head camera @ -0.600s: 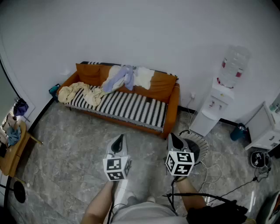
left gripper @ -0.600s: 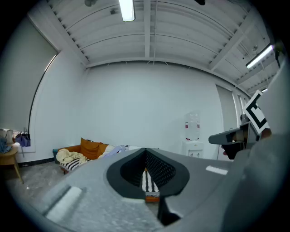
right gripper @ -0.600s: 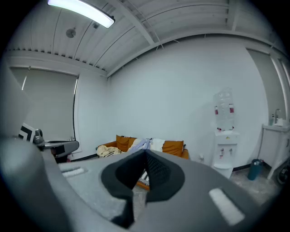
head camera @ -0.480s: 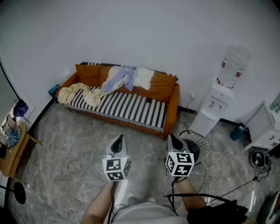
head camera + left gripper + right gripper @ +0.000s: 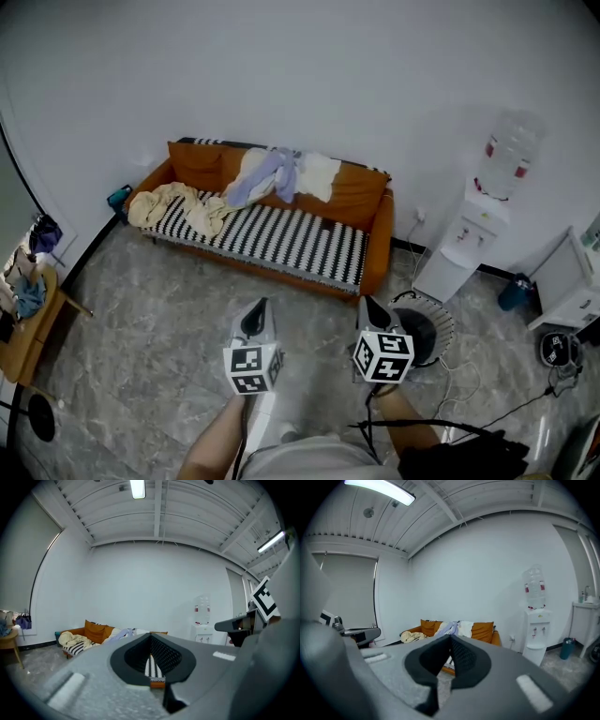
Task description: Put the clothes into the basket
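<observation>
Clothes, a crumpled cream garment (image 5: 176, 204) and a lavender-and-white heap (image 5: 277, 174), lay on the long orange sofa with the black-and-white striped seat (image 5: 281, 239). They were well ahead of both grippers, and the sofa's length ran left to right. A round dark basket with a pale wire rim (image 5: 437, 306) sat just beside the right gripper (image 5: 370, 307) — handy for the drop. The left gripper (image 5: 255, 311) was nearer the cream garment. Both pointed sofa-ward, roughly level, jaws together on nothing.

- You have bright, even light; a ceiling tube (image 5: 138, 488) glares white in the left gripper view.
- Shadows are faint and soft.
- Your fisheye lenses curve straight lines and blacken the corners.
</observation>
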Tool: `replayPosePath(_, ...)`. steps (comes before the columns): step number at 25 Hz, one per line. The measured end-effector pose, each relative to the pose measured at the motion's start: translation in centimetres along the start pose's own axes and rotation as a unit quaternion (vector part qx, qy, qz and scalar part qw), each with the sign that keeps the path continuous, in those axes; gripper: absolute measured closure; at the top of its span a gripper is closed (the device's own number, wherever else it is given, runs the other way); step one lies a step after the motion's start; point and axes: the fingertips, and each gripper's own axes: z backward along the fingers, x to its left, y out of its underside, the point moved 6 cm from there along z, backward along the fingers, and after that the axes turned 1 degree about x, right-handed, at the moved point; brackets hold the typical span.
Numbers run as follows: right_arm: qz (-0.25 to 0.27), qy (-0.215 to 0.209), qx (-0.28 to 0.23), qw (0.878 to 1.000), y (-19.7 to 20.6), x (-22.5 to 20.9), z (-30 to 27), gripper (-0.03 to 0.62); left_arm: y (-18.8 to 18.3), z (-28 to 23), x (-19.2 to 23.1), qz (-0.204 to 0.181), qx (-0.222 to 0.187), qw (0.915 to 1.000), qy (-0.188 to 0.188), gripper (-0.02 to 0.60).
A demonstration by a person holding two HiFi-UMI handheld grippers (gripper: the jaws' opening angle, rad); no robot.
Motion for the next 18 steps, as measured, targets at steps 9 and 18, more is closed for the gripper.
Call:
replayPosePath(9,-0.007,0.01,0.016,1.0,0.4,2.6,-3.6,0.591,0.6,-1.6,5.2,0.018,0.01,0.9998,-0.009,0.572)
replayPosePath(18,-0.019,0.01,0.037,0.999,0.7,1.9,-9.6,0.591,2.1,-5.7,8.4,0.035,0.028,0.9986,-0.028,0.572)
